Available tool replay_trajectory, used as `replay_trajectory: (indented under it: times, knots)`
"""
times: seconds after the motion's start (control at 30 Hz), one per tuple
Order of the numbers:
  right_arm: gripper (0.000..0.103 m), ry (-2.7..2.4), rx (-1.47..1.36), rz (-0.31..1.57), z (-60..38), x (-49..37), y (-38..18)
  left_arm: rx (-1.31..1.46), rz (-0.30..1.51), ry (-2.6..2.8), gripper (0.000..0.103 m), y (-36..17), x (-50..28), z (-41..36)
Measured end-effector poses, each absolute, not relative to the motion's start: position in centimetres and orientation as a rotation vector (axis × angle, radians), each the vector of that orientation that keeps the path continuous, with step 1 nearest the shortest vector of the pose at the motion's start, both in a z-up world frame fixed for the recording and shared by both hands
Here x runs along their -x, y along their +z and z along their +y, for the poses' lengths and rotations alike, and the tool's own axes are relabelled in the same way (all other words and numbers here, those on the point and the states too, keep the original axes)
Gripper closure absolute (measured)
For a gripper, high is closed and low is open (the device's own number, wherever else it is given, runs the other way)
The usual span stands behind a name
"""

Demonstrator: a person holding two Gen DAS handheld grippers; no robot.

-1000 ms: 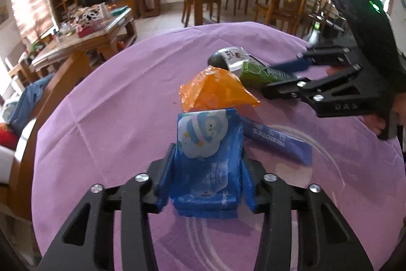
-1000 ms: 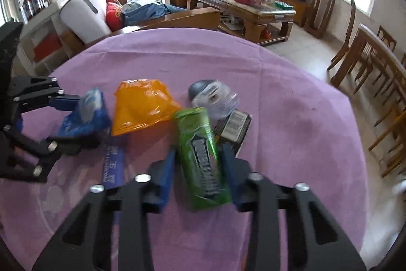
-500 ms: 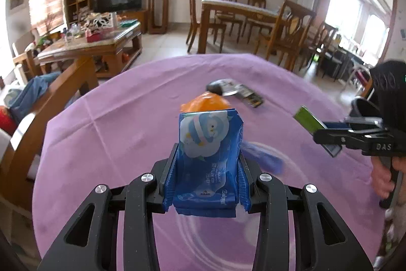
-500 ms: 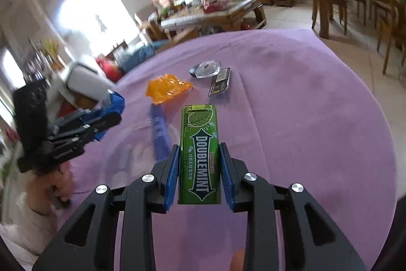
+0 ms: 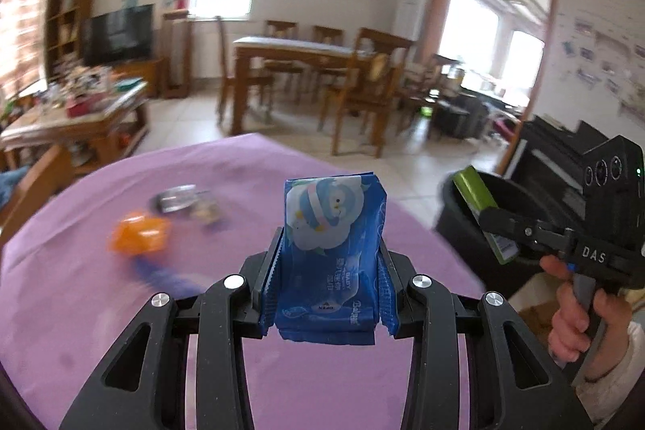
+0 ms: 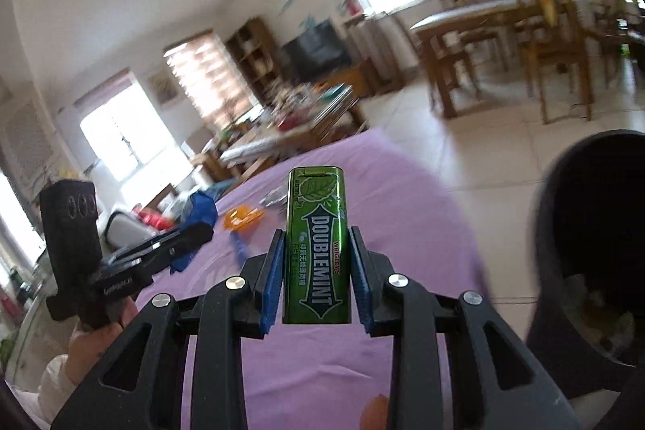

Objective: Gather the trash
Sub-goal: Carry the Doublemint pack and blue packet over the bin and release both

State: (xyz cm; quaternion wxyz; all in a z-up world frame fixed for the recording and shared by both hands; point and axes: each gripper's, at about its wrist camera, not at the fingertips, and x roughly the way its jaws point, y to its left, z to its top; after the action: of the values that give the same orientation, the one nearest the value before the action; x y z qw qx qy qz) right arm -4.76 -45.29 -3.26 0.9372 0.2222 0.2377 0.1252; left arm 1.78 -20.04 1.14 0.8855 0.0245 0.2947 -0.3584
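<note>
Purple tabletop (image 5: 100,309) below: left claw (image 5: 328,285) grips a blue wipes pack (image 5: 332,252); right claw (image 6: 316,281) clamps a green gum pack (image 6: 316,248) beside the black bin (image 6: 584,269).

- One blue wipes packet (image 5: 332,248) was at six o'clock in the left wrist view.
- One green gum pack (image 6: 316,248) was at six o'clock in the right wrist view.
- One orange wrapper (image 5: 139,236) lay at nine o'clock.
- One blue strip wrapper (image 5: 161,275) lay at eight o'clock.
- One black bin (image 6: 584,248) stood at three o'clock.
- Two grippers (image 5: 328,293) (image 6: 316,281) were there.
- One purple table (image 5: 80,289) was there.
</note>
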Motion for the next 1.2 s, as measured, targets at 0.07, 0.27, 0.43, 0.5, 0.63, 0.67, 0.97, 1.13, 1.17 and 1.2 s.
replay_trajectory:
  times: [0.07,0.27,0.43,0.5,0.63,0.67,0.97,1.13,1.17,1.2]
  knots:
    - [0.073,0.206,-0.474,0.453,-47.4,6.1,-2.9,-0.052,0.63,-0.802,0.064,0.6,-1.2,-23.4]
    - [0.073,0.037,-0.506,0.408,-53.2,9.1,-2.9,-0.05,0.662,-0.942,0.064,-0.8,0.9,-31.1]
    - [0.073,-0.117,-0.534,0.379,-57.7,11.1,-3.9,-0.039,0.69,-1.037,0.064,-1.9,2.5,-37.8]
    - [0.073,-0.17,-0.554,0.373,-59.5,11.8,-4.6,-0.038,0.704,-1.072,0.064,-2.4,2.8,-40.6]
    - [0.073,-0.229,-0.577,0.375,-61.8,12.9,-6.2,-0.055,0.731,-1.115,0.064,-3.7,3.4,-45.9]
    - [0.073,-0.237,-0.579,0.377,-62.1,13.0,-6.5,-0.061,0.736,-1.123,0.064,-4.1,3.5,-47.0]
    - [0.073,-0.27,-0.614,0.396,-64.3,13.6,-8.6,-0.077,0.802,-1.165,0.064,-7.1,2.7,-54.9]
    - [0.073,-0.286,-0.615,0.403,-65.1,13.6,-9.5,-0.089,0.81,-1.18,0.064,-8.3,2.9,-56.4]
    - [0.073,-0.287,-0.615,0.404,-65.1,13.6,-9.6,-0.093,0.814,-1.184,0.064,-8.5,2.9,-56.6]
    - [0.073,-0.287,-0.615,0.404,-65.0,13.7,-9.8,-0.096,0.819,-1.19,0.064,-8.9,2.9,-56.8]
